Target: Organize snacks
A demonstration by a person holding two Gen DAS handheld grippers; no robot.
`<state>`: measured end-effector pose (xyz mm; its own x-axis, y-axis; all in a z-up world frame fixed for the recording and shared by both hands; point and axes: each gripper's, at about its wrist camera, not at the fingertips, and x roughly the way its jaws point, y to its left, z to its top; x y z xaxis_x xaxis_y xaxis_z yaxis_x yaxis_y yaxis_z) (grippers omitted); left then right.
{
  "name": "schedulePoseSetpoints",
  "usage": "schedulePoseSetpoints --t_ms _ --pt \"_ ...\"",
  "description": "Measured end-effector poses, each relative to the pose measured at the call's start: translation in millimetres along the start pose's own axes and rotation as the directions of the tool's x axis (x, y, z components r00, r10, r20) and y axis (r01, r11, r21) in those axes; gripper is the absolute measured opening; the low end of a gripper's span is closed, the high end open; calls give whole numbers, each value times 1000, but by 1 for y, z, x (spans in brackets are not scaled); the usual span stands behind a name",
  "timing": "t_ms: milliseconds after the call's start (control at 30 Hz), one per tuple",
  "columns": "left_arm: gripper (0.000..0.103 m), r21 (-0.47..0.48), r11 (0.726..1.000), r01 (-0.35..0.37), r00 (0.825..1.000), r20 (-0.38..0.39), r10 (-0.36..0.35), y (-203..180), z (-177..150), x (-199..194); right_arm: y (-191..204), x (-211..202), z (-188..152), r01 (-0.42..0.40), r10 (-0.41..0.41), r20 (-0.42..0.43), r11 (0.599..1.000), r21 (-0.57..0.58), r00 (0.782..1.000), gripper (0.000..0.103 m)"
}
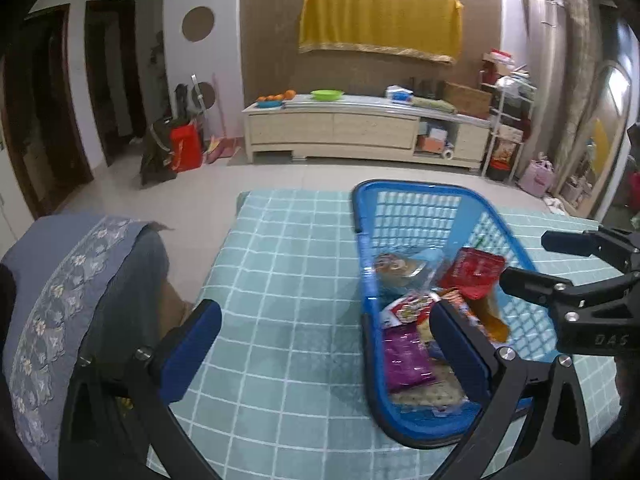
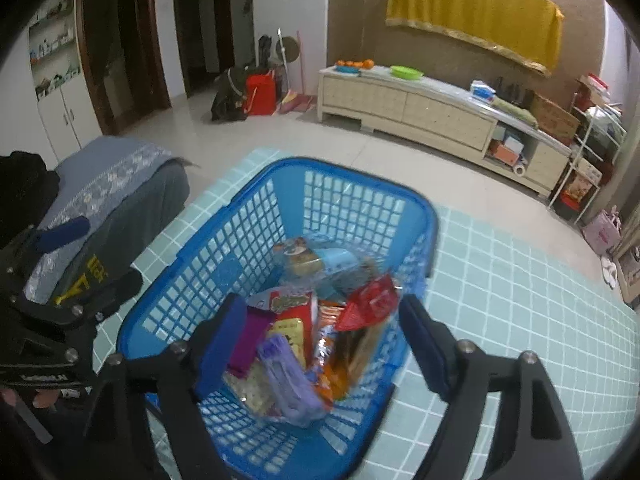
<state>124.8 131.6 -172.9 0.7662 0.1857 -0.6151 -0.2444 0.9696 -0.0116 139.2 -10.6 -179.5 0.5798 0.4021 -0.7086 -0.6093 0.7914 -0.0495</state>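
A blue plastic basket stands on the teal checked tablecloth. Several snack packets lie in it: a red packet, a purple packet, a clear bag of pastry. My left gripper is open and empty over the cloth, its right finger above the basket's near end. My right gripper is open and empty, hovering over the basket's snacks. It also shows in the left wrist view, at the basket's right side.
A chair with a blue flowered cover stands left of the table. Tiled floor and a cream TV cabinet lie beyond the far edge. A red bag sits by the doorways.
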Motion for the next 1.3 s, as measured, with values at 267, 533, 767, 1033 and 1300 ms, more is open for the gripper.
schedulePoseSetpoints --t_ms 267,533,767,1033,1300 --pt "103 0 998 59 995 78 -59 -21 3 -51 -25 -67 -21 76 -77 86 997 18 993 98" --pt "103 35 992 123 971 203 -127 -59 -1 -138 -34 -157 -54 74 -83 192 996 51 978 103" --pt "103 86 985 152 950 262 -169 -97 -12 -207 -32 -232 -88 127 -151 298 987 97 942 103" --pt "103 112 978 178 937 283 -203 -127 -26 -253 -32 -284 -119 144 -192 356 977 156 915 103" --pt "103 131 977 169 941 272 -199 -136 -37 -260 -35 -287 -127 132 -192 360 974 184 913 103"
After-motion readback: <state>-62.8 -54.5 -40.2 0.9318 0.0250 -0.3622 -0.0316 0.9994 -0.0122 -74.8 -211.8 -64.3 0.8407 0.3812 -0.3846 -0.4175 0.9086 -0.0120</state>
